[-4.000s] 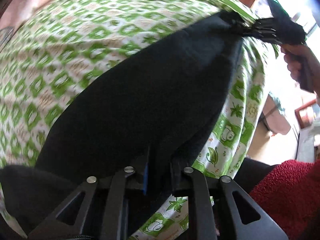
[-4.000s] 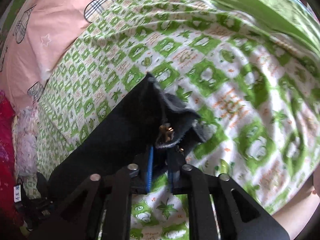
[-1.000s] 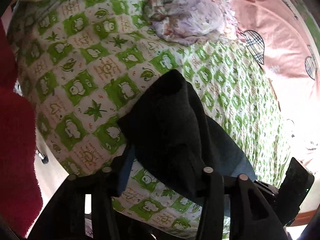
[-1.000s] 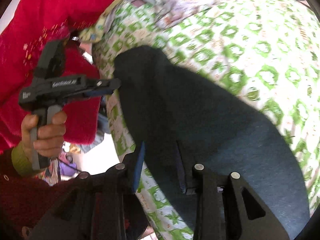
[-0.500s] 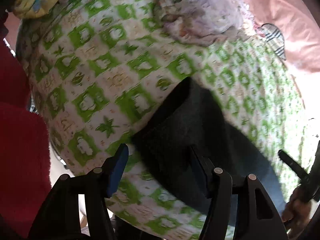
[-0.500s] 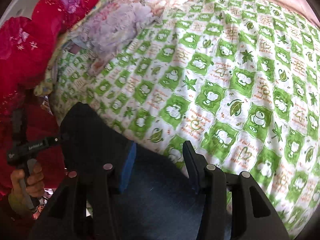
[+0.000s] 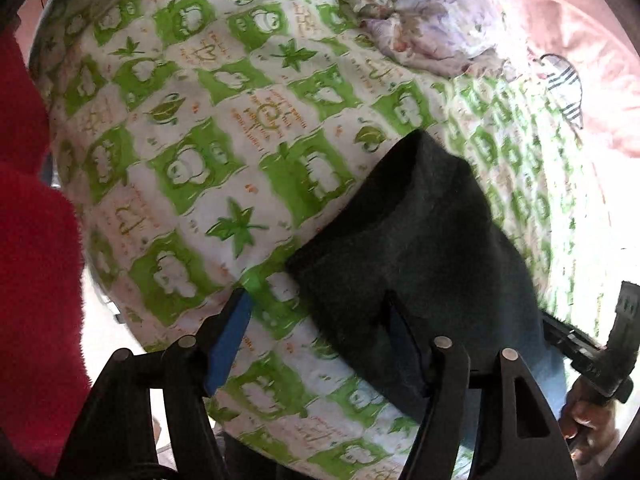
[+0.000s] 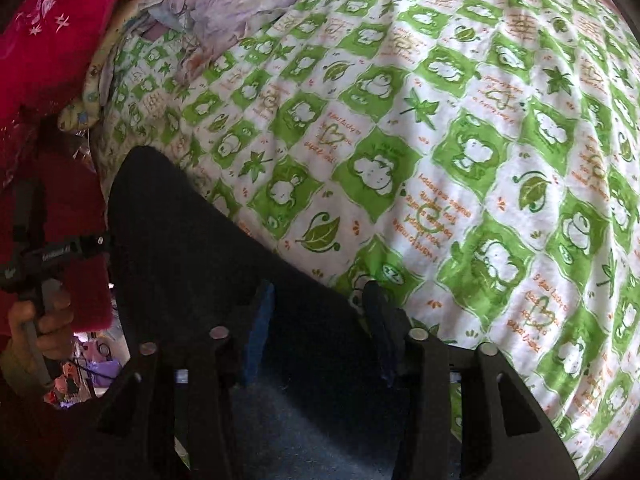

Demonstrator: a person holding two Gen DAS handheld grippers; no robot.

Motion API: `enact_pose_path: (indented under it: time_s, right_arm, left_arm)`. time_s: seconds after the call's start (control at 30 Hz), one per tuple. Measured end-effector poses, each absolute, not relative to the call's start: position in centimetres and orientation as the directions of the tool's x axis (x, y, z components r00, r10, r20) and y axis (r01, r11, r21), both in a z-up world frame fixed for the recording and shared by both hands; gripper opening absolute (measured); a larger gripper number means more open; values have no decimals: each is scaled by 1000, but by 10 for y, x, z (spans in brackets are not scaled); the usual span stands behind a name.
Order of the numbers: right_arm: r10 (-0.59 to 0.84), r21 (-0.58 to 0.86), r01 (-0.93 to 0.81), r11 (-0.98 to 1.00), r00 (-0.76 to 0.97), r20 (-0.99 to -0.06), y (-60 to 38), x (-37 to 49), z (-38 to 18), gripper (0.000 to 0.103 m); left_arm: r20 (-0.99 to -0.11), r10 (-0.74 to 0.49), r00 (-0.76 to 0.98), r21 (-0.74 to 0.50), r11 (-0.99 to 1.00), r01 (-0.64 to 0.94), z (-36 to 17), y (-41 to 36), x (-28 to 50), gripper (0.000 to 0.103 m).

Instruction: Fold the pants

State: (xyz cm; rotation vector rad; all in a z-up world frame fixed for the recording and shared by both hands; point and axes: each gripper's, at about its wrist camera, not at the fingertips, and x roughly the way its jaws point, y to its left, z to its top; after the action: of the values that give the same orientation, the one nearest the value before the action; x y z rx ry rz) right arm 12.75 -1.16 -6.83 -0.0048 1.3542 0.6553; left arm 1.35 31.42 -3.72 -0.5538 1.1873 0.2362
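Observation:
The dark pants (image 7: 420,252) lie folded on the green and white patterned bedsheet (image 7: 224,128) near the bed's edge. My left gripper (image 7: 320,320) is open and empty. Its right finger rests over the pants' near edge and its left blue-padded finger is over bare sheet. My right gripper (image 8: 320,304) is open and empty just above the pants (image 8: 208,264), with its jaws spread over the cloth. The right gripper also shows at the lower right of the left wrist view (image 7: 592,352), and the left gripper at the left of the right wrist view (image 8: 60,252).
A crumpled pale floral cloth (image 7: 424,12) lies at the far side of the bed. A pink sheet (image 7: 580,40) lies beyond it. My red sleeve (image 7: 32,240) fills the left. The bed edge (image 7: 132,320) drops off at the lower left.
Four seconds ago both grippers were shut on the pants, holding them stretched. Now the pants lie folded on the bed and both grippers are open, pulled slightly back from the cloth.

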Motion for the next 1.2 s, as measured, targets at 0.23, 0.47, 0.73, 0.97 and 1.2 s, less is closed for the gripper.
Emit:
enact_pose_path:
  time_s: [0.23,0.47,0.73,0.97,1.2]
  right_arm:
    - [429,337,-466,818,105,-897,-7,121,-49,11]
    - [418,252,-483,838,274,-866,-14,119,-2,9]
    - [328,190,-413,891,296,-897,-3,136,-38,9]
    - [322,230,-311,922,288,-902,-16,140,-44,16]
    - [358,294,-222,929,348,-866,-65,109,-14,20]
  left_arm:
    - [-880,-149,451,-323,883,-340,-20,299,25,21]
    - [-786,-198,585,-399,887,-235,29,299,31,18]
    - [-842,-125,525,-272,939,-213,1,296,51,19]
    - [-874,-41,484,-155,968,-199,-3,293,51,34]
    - [-788,-45,614,-162,977,-136,64,280,32,44]
